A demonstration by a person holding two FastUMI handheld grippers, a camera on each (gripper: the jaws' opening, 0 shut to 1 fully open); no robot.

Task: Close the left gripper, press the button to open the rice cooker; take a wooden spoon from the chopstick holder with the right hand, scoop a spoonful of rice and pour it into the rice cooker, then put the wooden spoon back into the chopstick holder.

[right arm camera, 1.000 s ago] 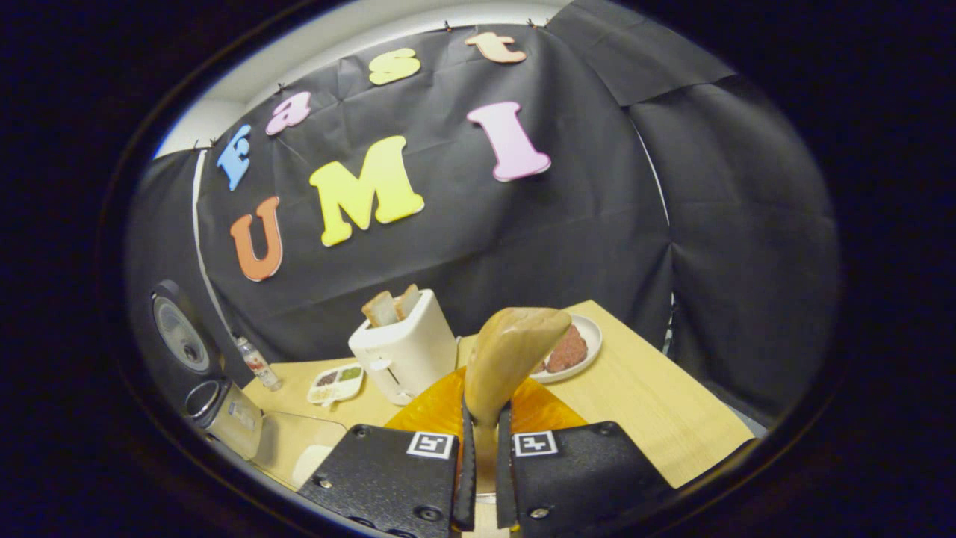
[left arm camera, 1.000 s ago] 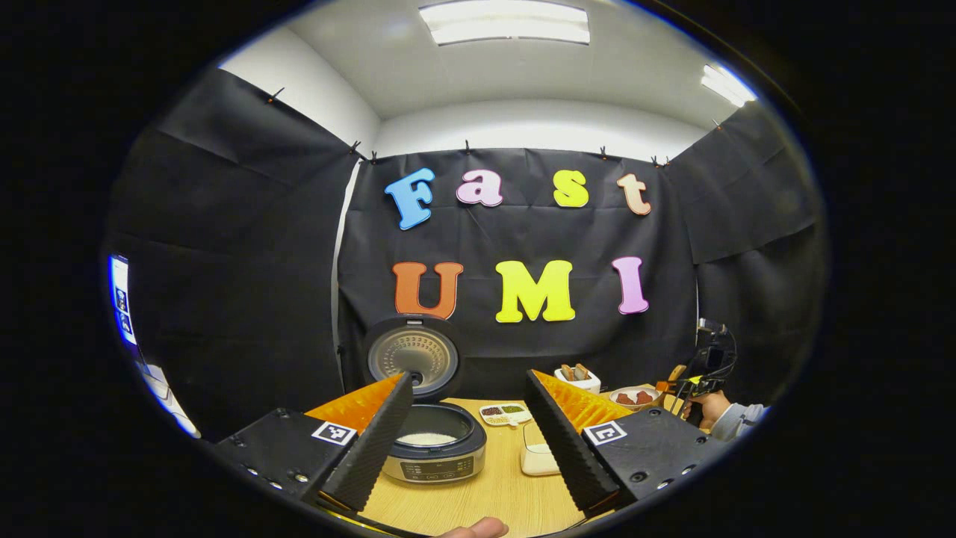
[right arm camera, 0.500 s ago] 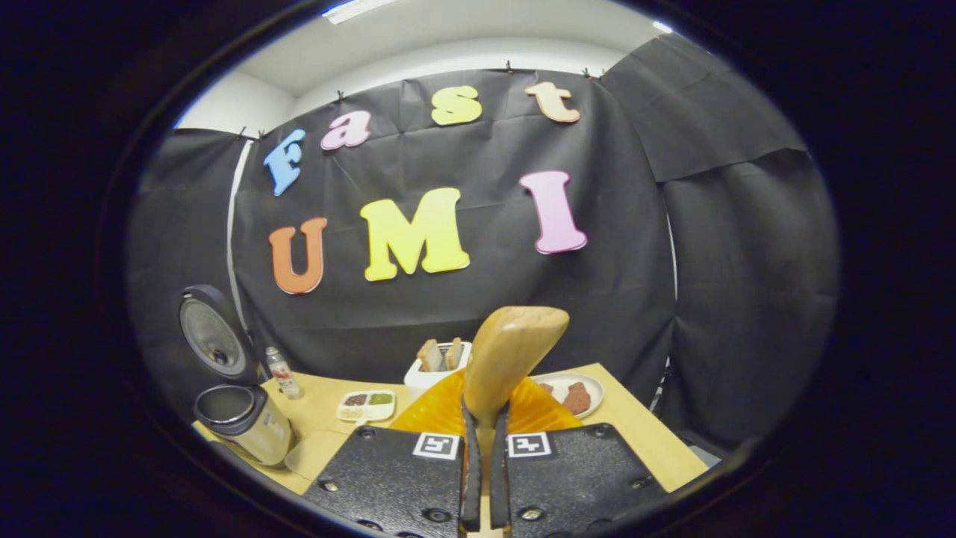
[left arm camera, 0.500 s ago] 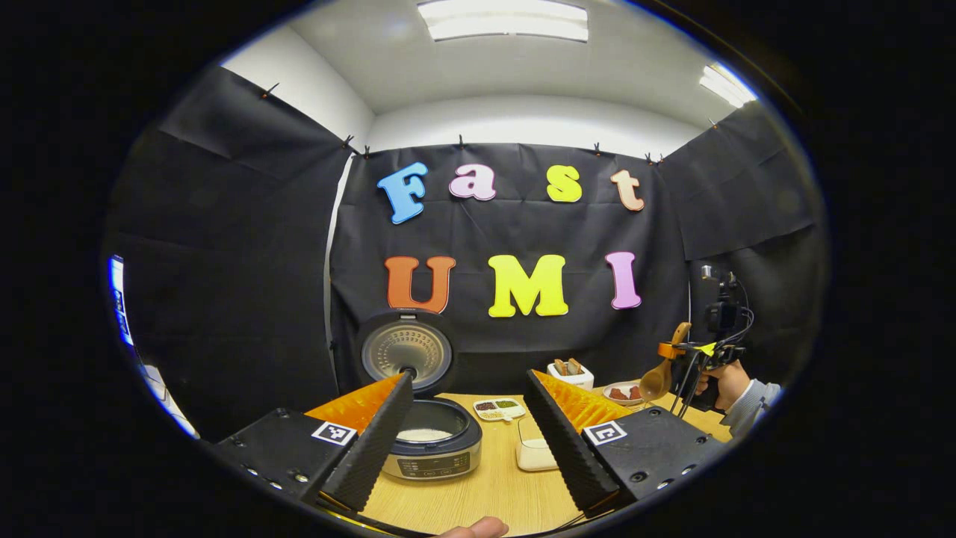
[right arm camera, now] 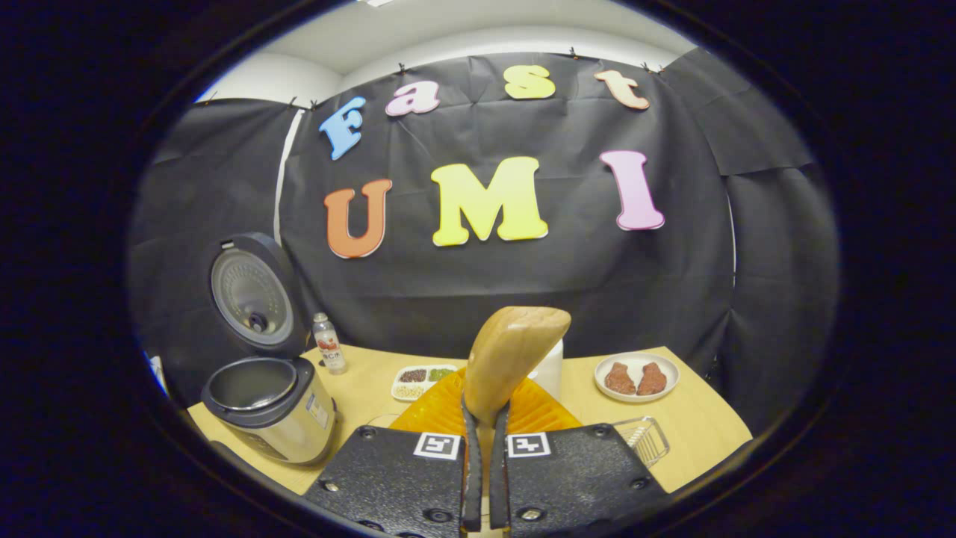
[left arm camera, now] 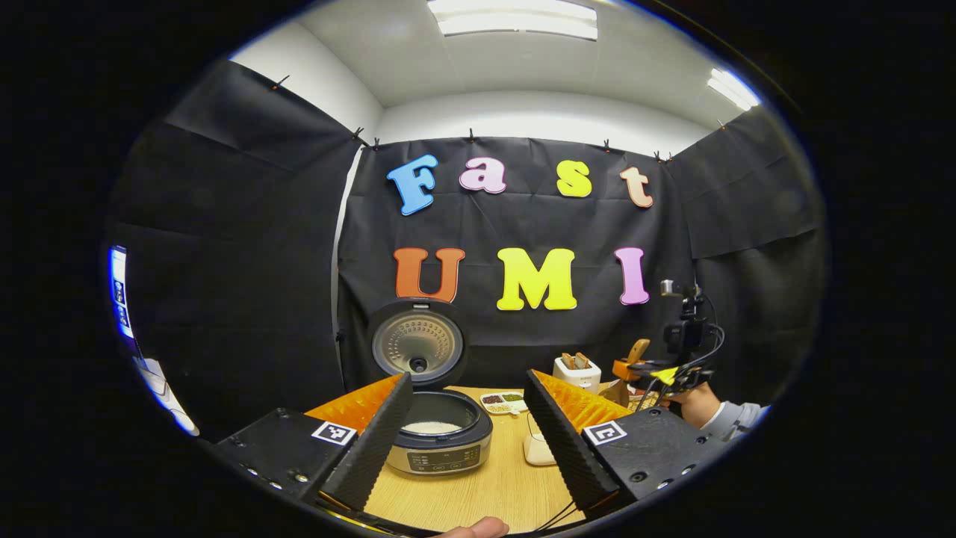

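Between right hand-held gripper (right arm camera: 484, 478) fingers, wooden spoon (right arm camera: 515, 359); rice cooker (right arm camera: 265, 407) labels unreadable.

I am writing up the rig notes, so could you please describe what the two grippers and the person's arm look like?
The left gripper and the right gripper each have two black textured body blocks with a square black-and-white marker, and ridged fingers. In the left gripper view, the right gripper carries a small camera on top, with black cables looping down, and the person's sleeve is grey.

bright ceiling panels (left arm camera: 515, 16) | sharp focus | strong fisheye edge bending
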